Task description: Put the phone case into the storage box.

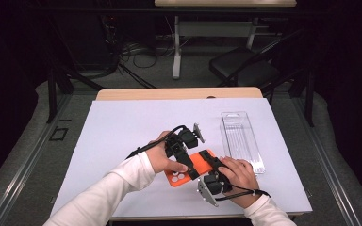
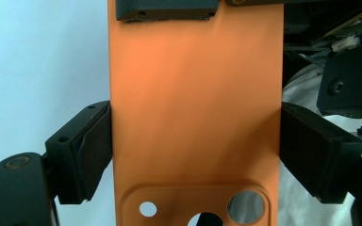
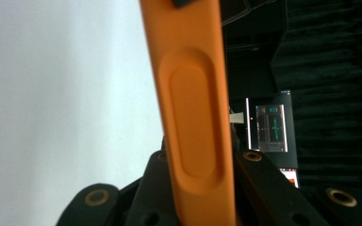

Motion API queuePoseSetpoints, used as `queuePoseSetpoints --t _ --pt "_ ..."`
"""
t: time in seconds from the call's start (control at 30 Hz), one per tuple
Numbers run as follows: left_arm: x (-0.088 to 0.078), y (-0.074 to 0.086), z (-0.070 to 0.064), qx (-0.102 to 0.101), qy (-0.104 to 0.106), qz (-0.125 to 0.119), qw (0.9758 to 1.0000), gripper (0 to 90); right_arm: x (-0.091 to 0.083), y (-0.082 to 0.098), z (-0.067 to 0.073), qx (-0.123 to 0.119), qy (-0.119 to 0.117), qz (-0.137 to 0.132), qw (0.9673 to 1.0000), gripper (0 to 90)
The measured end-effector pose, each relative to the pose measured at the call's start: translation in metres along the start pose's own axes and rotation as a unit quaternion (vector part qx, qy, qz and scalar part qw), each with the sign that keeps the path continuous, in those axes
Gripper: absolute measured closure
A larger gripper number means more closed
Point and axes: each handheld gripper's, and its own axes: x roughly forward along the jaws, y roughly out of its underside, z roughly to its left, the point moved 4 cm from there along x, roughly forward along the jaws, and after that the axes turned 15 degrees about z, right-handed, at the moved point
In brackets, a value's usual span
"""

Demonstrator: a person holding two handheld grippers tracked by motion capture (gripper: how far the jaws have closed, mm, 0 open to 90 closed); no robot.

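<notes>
I am holding the orange phone case [image 1: 192,168] just above the white table cover [image 1: 122,136], near the front edge. My left gripper [image 1: 185,161] is squeezing its two long sides so it stays flat and steady. My right gripper [image 1: 215,165] is pinching its thin edge (jaws nearly together) to help turn it. The clear plastic box [image 1: 242,140] is waiting just beside, probably for the case.

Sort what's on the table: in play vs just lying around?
In play: orange phone case, left claw gripping its long sides, right claw clamped across its thin edge.
Lying about: clear plastic package on the white mat, untouched.
</notes>
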Motion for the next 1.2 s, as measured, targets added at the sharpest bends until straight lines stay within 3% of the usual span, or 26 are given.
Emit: queuePoseSetpoints --t 0.43,1.2 --pt "0.0004 0.0009 0.0011 -0.001 0.002 -0.002 1.0 15.8 0.0011 -0.0008 0.004 -0.008 0.015 0.0 0.9999 87.1" --pt "-0.0015 0.0025 0.0014 -0.006 -0.005 -0.019 0.9998 13.7 0.0029 -0.0001 0.0021 -0.016 0.01 0.002 0.9998 87.8"
